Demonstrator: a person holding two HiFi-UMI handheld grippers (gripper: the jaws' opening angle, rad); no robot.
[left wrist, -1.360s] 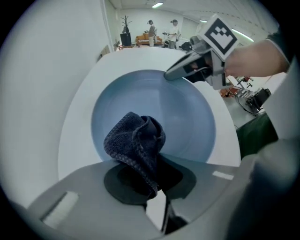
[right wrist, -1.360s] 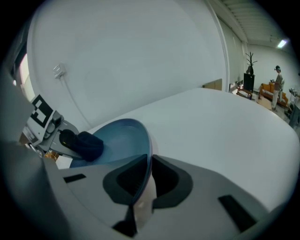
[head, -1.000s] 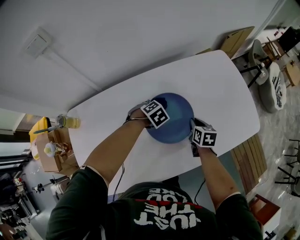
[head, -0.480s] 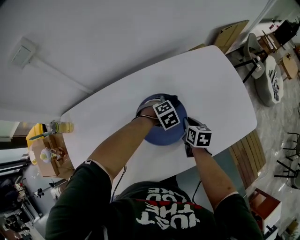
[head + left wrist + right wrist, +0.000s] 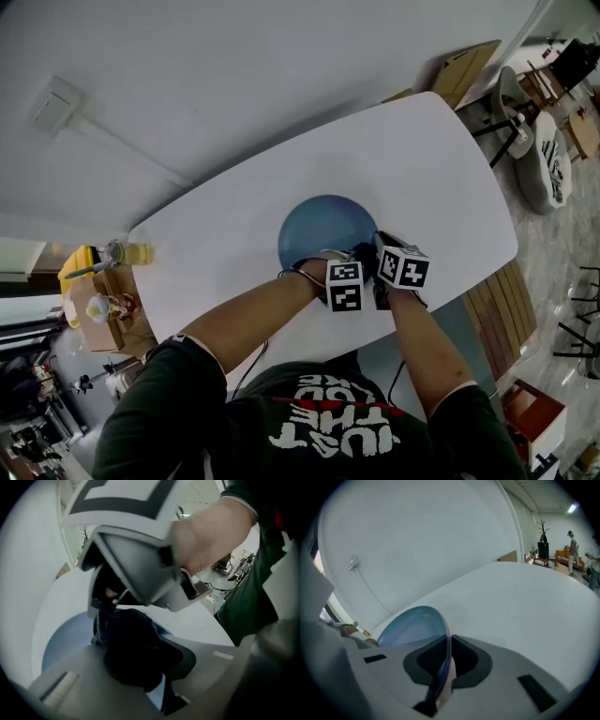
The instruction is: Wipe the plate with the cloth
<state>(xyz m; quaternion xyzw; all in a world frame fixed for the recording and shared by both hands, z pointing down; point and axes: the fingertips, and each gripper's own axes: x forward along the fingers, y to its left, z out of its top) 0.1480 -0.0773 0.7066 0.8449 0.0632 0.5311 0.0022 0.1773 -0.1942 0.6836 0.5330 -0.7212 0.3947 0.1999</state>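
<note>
The jaws of the right gripper point(image 5: 446, 667) have just been closing and pinch the rim of the blue plate point(image 5: 410, 625), which stretches ahead of them on the table point(image 5: 520, 602). The left gripper point(image 5: 140, 667) clamps the soft, light cloth point(image 5: 126, 639), bunched between its jaws. The plate looks stiff, slick and breakable, so its edge is the place to hold.

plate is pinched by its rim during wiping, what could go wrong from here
The right gripper, its jaws just closing further, pinches the plate only by its thin rim; wiping pressure could lever it loose.
The left gripper holds the bunched cloth at the near rim beside the right gripper; they could collide.
</note>
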